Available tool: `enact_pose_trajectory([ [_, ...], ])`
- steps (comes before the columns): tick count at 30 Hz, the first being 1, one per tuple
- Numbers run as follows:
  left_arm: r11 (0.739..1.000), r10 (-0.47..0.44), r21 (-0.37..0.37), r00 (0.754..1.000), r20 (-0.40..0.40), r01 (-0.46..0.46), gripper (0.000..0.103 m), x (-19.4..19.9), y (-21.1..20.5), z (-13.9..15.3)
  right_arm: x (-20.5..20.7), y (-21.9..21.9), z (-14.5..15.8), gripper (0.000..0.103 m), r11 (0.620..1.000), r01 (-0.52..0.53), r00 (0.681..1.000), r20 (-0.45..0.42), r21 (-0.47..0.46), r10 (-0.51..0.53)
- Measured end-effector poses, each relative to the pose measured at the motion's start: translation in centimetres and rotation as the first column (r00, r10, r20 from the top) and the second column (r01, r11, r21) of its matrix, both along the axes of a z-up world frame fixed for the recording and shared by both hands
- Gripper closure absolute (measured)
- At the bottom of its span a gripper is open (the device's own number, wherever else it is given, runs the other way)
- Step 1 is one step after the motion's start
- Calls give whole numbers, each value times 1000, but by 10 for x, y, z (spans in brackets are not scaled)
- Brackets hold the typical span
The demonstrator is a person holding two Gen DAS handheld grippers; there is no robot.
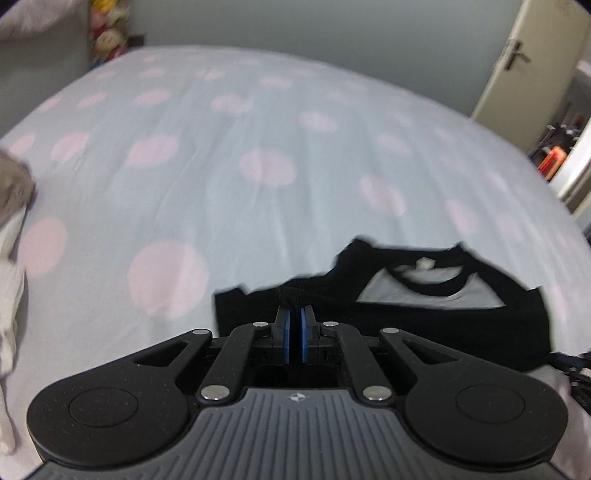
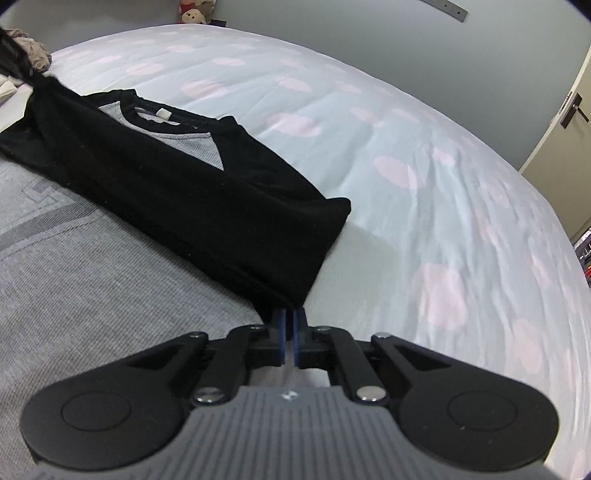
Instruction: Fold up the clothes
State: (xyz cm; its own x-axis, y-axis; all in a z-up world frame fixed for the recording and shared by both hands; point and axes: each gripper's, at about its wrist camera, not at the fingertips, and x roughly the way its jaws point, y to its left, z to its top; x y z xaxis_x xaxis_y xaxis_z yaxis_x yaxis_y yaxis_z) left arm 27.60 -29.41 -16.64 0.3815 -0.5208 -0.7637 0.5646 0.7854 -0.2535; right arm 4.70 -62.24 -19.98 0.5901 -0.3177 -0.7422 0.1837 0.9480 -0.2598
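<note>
A grey shirt with black sleeves and black collar (image 2: pixel 155 122) lies on the bed, its grey body (image 2: pixel 92 280) spread at the left of the right wrist view. A black sleeve (image 2: pixel 221 206) is folded across it. My right gripper (image 2: pixel 290 314) is shut on the black sleeve's lower edge. In the left wrist view the same shirt (image 1: pixel 436 295) lies at lower right, collar facing away. My left gripper (image 1: pixel 295 310) is shut on black fabric (image 1: pixel 258 306) at the shirt's left side.
The bed sheet (image 1: pixel 258 147) is pale blue with pink dots. More clothes (image 1: pixel 11 229) lie at the left edge, also in the right wrist view (image 2: pixel 26 48). Stuffed toys (image 1: pixel 107 33) sit beyond the bed. A door (image 1: pixel 517 62) stands at the right.
</note>
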Motion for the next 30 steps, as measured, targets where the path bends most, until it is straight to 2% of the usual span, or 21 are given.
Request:
enact_pose_trajectory([
  [4, 1000, 2, -13, 1000, -22, -2, 94, -1, 6, -16, -2, -3, 3, 96, 1000, 2, 1000, 4, 28, -2],
  [5, 1000, 2, -16, 1000, -21, -2, 88, -4, 8, -16, -4, -3, 6, 95, 999, 2, 1000, 10, 39, -2],
  [6, 1000, 2, -19, 1000, -20, -2, 78, -7, 10, -17, -7, -4, 9, 90, 999, 5, 1000, 17, 52, -5],
  [7, 999, 17, -36, 1000, -23, -18, 73, -9, 14, -16, -10, -5, 13, 87, 998, 8, 1000, 23, 64, -10],
  [8, 997, 40, -62, 999, -27, -42, 64, -11, 21, -15, -12, -5, 17, 79, 997, 15, 999, 35, 72, -17],
  [9, 994, 57, -86, 998, -36, -60, 61, -13, 27, -14, -15, -6, 21, 76, 996, 22, 998, 50, 82, -26],
  [12, 986, 84, -138, 994, -67, -92, 60, -20, 42, -12, -19, -9, 32, 75, 991, 47, 994, 89, 126, -59],
  [16, 993, 50, -103, 997, -58, -55, 60, -35, 39, -19, -11, -14, 38, 75, 979, 106, 986, 105, 176, -126],
  [23, 991, 12, -137, 1000, 18, -9, 64, -45, 30, -23, 20, -47, 42, 70, 928, 227, 951, 140, 295, -277],
  [25, 990, 5, -141, 1000, 29, -1, 74, -45, 28, -24, 33, -58, 39, 70, 909, 247, 944, 130, 335, -304],
  [27, 989, -3, -148, 1000, 22, 7, 91, -44, 28, -25, 49, -66, 32, 70, 899, 267, 941, 105, 348, -320],
  [30, 989, -11, -150, 1000, 25, 15, 100, -44, 29, -22, 66, -77, 20, 70, 873, 304, 930, 82, 381, -359],
])
